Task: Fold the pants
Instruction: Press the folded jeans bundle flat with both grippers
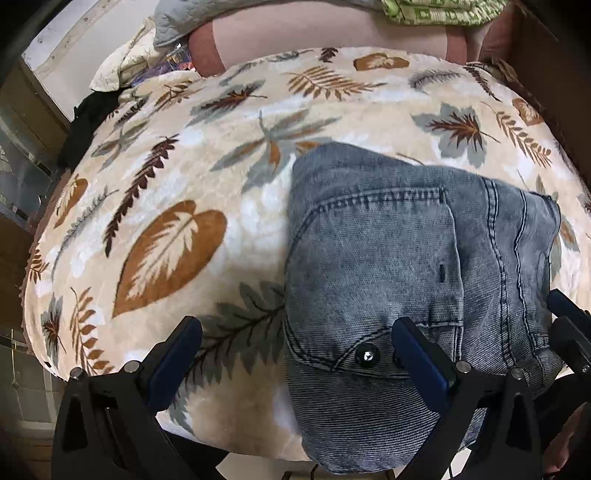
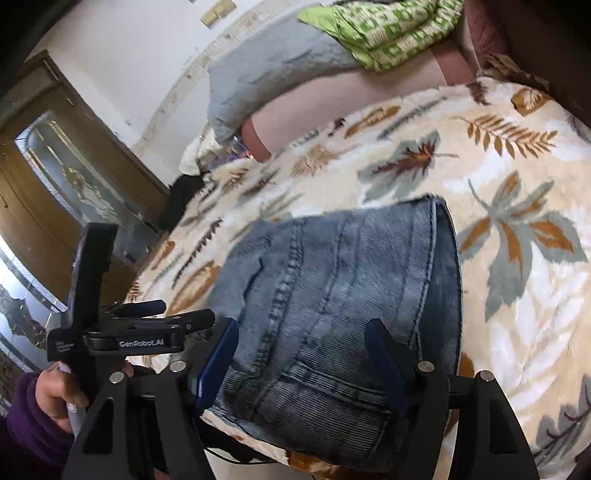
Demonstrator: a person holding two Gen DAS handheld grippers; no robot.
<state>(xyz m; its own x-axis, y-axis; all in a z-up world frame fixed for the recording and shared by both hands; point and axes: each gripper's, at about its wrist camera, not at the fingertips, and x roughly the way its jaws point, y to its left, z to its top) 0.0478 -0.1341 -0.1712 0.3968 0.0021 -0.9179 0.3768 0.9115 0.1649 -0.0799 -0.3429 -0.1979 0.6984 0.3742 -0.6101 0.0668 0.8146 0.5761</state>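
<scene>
Folded pants [image 1: 406, 258] — both tongs open

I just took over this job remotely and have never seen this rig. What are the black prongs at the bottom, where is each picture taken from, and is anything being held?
No robot arm here: a person holds a two-finger gripper in each hand, each with a fisheye camera looking along its fingers. One view shows the left gripper, the other the right gripper. Both stand open above the folded blue jeans, which lie on a leaf-patterned blanket over a bed; nothing is gripped. In the right view, the person's left hand holds the other gripper's handle. Pillows and a green cloth lie behind.
</scene>
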